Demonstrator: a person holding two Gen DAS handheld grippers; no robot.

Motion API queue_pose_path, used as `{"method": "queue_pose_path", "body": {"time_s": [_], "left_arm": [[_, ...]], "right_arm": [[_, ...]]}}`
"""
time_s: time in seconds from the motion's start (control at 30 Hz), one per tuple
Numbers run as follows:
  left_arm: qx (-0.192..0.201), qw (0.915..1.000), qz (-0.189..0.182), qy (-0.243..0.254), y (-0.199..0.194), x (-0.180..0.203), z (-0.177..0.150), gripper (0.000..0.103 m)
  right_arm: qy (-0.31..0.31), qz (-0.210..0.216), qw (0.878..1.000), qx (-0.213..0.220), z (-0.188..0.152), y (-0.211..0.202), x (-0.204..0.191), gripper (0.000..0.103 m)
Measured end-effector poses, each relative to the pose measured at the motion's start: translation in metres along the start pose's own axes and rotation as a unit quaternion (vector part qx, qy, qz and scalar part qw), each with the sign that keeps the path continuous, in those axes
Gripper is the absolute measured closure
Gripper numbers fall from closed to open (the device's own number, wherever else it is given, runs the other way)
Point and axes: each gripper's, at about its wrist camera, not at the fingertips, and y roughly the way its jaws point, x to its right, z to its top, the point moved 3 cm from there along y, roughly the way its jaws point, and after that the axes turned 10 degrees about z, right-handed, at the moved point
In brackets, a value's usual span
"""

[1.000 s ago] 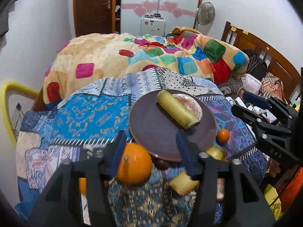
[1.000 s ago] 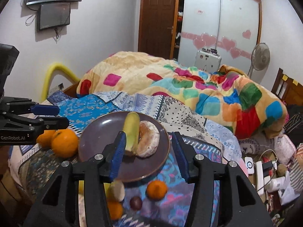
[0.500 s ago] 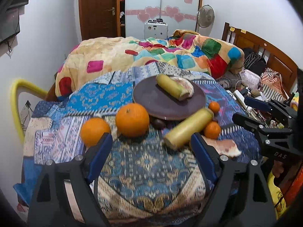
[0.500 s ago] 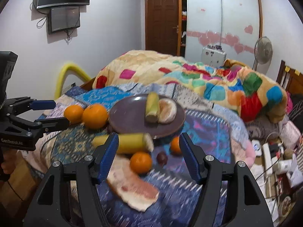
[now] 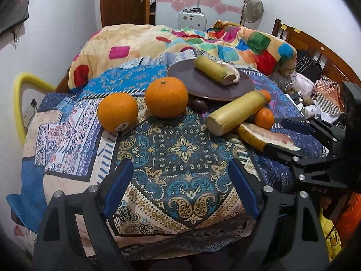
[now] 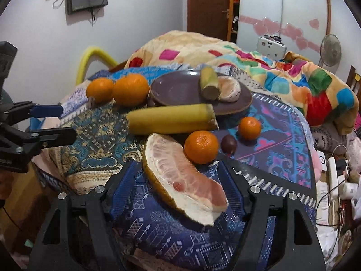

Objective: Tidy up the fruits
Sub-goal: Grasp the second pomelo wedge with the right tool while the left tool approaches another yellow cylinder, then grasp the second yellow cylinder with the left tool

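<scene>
A brown plate [image 5: 203, 85] [image 6: 176, 88] on the patterned cloth holds a yellow-green stalk piece [image 5: 213, 71] [image 6: 209, 83] and a pomelo wedge [image 6: 229, 88]. Two big oranges [image 5: 117, 112] [image 5: 166, 97] lie left of the plate. A long stalk piece [image 5: 234, 112] [image 6: 170, 118], two small oranges [image 6: 201, 146] [image 6: 249, 128], a dark purple fruit [image 6: 228, 144] and a large pomelo slice [image 6: 180, 178] lie in front. My left gripper [image 5: 180, 187] is open and empty, back from the fruit. My right gripper [image 6: 178, 187] is open, its jaws either side of the pomelo slice's near end.
A bed with a colourful quilt [image 5: 203, 40] lies behind the table. A yellow chair frame [image 5: 19, 103] stands at the left. Cables and a power strip [image 6: 334, 180] lie at the right. A fan [image 5: 252, 6] and wardrobe stand at the back.
Both grippers have pulled back from the plate toward the near table edge. More fruit has come into view. The right gripper now straddles the pomelo slice.
</scene>
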Motion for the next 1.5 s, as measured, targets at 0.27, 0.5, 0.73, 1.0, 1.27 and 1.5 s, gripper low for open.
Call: {"method": "queue_pose_path", "body": {"time_s": [0.27, 0.5, 0.73, 1.0, 1.27, 1.5], "left_arm": [[-0.004, 1.0000, 0.000, -0.001, 0.008, 0.000, -0.001, 0.017], [-0.003, 1.0000, -0.007, 0.002, 0.011, 0.008, 0.002, 0.017], [0.002, 0.9999, -0.012, 0.002, 0.007, 0.013, 0.005, 0.017], [0.010, 0.9997, -0.017, 0.015, 0.009, 0.024, 0.019, 0.017], [0.015, 0.9986, -0.032, 0.040, 0.028, 0.051, 0.046, 0.017], [0.022, 0.9964, -0.041, 0.071, 0.055, 0.074, 0.065, 0.017]], "right_arm": [[0.004, 0.029, 0.999, -0.025, -0.006, 0.016, 0.008, 0.035], [-0.031, 0.022, 0.999, -0.020, -0.011, 0.002, -0.005, 0.058], [-0.013, 0.038, 0.999, 0.009, -0.002, -0.021, -0.002, 0.076], [0.010, 0.043, 0.998, 0.048, 0.012, -0.047, 0.010, 0.084], [0.015, 0.024, 0.996, 0.079, 0.026, -0.065, 0.027, 0.084], [0.035, -0.019, 0.997, 0.073, 0.019, -0.061, 0.063, 0.084]]}}
